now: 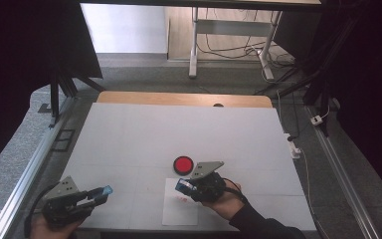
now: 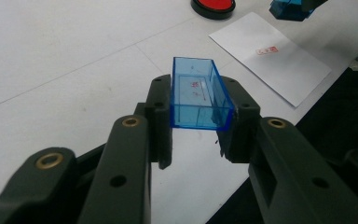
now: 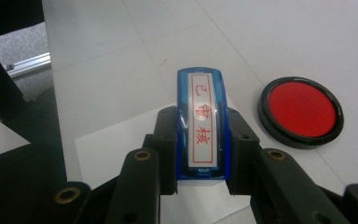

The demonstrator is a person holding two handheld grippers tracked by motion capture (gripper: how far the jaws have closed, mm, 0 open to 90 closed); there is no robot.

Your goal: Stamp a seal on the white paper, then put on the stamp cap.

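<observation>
My left gripper (image 2: 199, 122) is shut on a clear blue stamp cap (image 2: 198, 93), an open box with red smudges inside; in the high view it (image 1: 104, 191) sits at the table's near left. My right gripper (image 3: 201, 140) is shut on a blue stamp (image 3: 201, 122) with a white label of red characters, held just above a white paper sheet (image 1: 180, 209) near the front middle. The sheet (image 2: 272, 55) bears a small red stamp print (image 2: 266, 50). A round red ink pad (image 1: 183, 164) in a black rim lies just beyond the right gripper (image 1: 183, 186).
A white mat (image 1: 179, 134) covers the wooden table (image 1: 129, 97). Metal rails (image 1: 25, 179) run along both sides. Beyond the far edge stand a desk frame (image 1: 194, 45) and cables on the floor. A cable with a white plug (image 1: 294, 147) lies at the right edge.
</observation>
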